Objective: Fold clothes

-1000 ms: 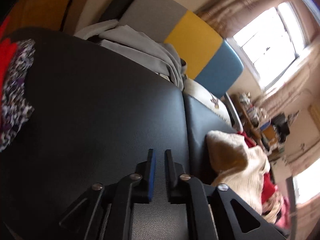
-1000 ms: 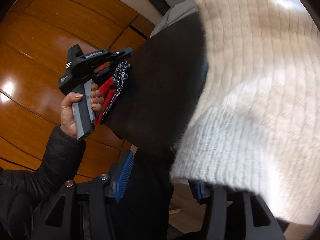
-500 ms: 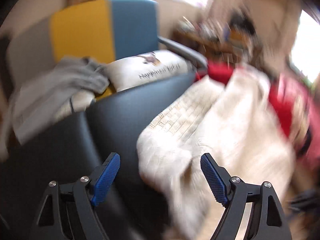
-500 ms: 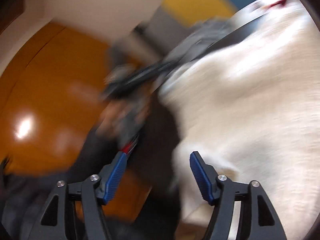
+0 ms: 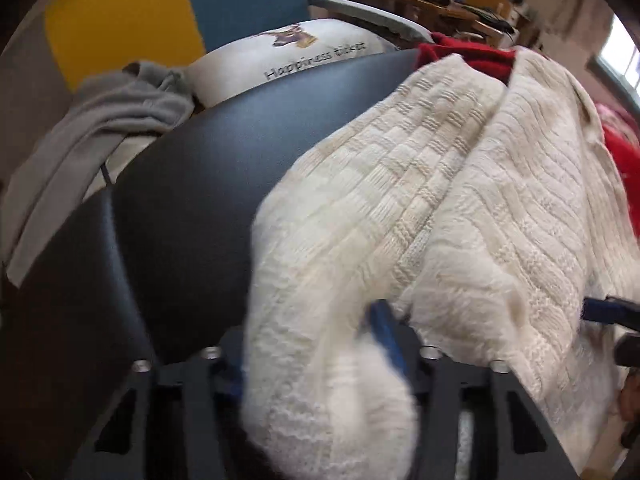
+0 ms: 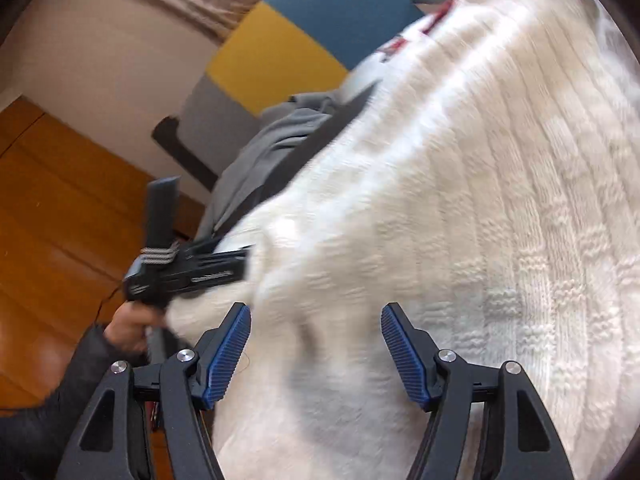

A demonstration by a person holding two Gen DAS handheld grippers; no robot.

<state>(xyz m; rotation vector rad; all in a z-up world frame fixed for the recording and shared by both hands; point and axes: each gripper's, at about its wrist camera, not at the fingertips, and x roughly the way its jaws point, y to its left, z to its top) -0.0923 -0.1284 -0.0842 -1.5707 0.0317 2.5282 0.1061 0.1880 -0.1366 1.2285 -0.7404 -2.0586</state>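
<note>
Between our left claw's (image 5: pixel 320 360) closing fingers sits a bunched edge of the cream knit sweater (image 5: pixel 460 200), which sprawls ahead over the dark cushion (image 5: pixel 192 208), while our right claw (image 6: pixel 316 344) gapes over it; soft, bulky, stretchy, we judge, best held at the hem corners.

Printed text on white cushion (image 5: pixel 288 56), left wrist view: "Happiness" legible, next word blurred, reads roughly "take"; cannot confirm. Small brown and yellow graphic printed above text, subject unclear.

Light lettering on side of left gripper (image 6: pixel 188 276), right wrist view: motion-blurred, unreadable.

No other legible text, numbers or signs.
</note>
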